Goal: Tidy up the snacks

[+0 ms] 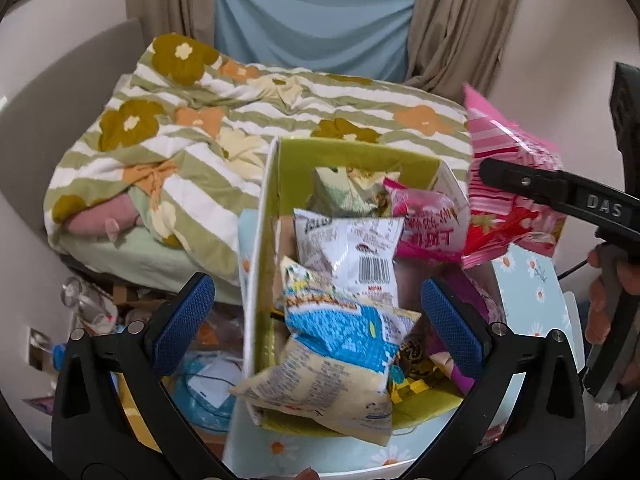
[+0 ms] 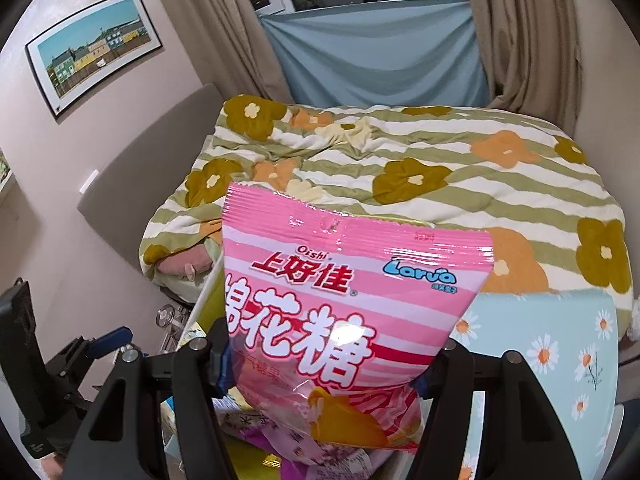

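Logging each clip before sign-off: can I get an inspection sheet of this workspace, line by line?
Surface: daisy-print tabletop, beside a bed.
Job's things: green box crammed with snack bags; pink bag held above it.
Clutter: odds and ends on the floor, too blurred to name.
Grippers: left gripper open over the box, nothing between the pads; right gripper shut on the pink bag.
Cables: thin dark cable by the right hand.
Surroundings: flowered quilt, curtains, framed picture.
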The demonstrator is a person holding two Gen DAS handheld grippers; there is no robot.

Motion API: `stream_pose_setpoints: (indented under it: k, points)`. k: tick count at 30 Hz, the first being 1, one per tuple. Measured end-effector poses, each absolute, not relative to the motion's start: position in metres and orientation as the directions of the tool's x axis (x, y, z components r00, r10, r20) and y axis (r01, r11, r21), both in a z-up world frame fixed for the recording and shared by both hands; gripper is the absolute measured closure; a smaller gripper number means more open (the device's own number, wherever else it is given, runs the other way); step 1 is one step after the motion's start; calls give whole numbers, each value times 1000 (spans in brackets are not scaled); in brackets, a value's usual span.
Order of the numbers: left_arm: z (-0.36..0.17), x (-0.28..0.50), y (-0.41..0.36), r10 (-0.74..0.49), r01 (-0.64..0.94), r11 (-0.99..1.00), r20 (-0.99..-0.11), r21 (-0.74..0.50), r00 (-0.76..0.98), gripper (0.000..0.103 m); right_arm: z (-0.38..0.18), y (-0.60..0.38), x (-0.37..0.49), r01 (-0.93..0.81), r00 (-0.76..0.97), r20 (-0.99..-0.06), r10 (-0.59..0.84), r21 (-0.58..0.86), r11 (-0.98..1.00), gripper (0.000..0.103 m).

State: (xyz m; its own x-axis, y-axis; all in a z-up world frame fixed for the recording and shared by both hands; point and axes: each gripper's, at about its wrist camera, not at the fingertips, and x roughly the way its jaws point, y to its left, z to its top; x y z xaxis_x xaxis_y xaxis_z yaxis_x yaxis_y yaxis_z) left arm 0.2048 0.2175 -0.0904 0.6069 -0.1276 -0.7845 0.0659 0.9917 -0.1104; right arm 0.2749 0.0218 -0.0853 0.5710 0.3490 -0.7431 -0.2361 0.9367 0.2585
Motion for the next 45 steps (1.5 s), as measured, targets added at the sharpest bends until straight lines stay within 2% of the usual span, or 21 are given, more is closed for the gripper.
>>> stream_pose_setpoints:
  k: [4,6,7,8,16,27,37,45]
  points:
    - [-91,211,220,-116,71,993,-793,-92,598,0,-92,36,290,-239,538,-764,356,267,934,39]
    - [-93,212,222,-118,77,993,-799,-90,589,0,-99,42,295,-233,517,-777,359,277,932,24]
    - [-95,212,221,-117,82,993,-802,-85,586,0,-101,43,294,-227,520,-776,357,277,933,7]
    - [-96,212,221,-113,84,993,-804,-78,584,0,-102,44,292,-226,533,-767,357,278,934,0]
    - [-92,205,210,-98,77,995,-801,-65,591,0,-95,35,276,-208,586,-739,332,259,943,0]
    - [-31,146,167,-63,70,997,-722,-21,689,0,-30,-8,212,-224,702,-648,295,193,955,0]
    - [-7,72,115,-10,42,998,-636,36,771,0,-3,-70,114,-92,767,-632,111,64,994,0]
    - [-8,37,88,-44,77,997,-617,26,786,0,-8,-105,61,19,779,-627,-15,-1,1000,0]
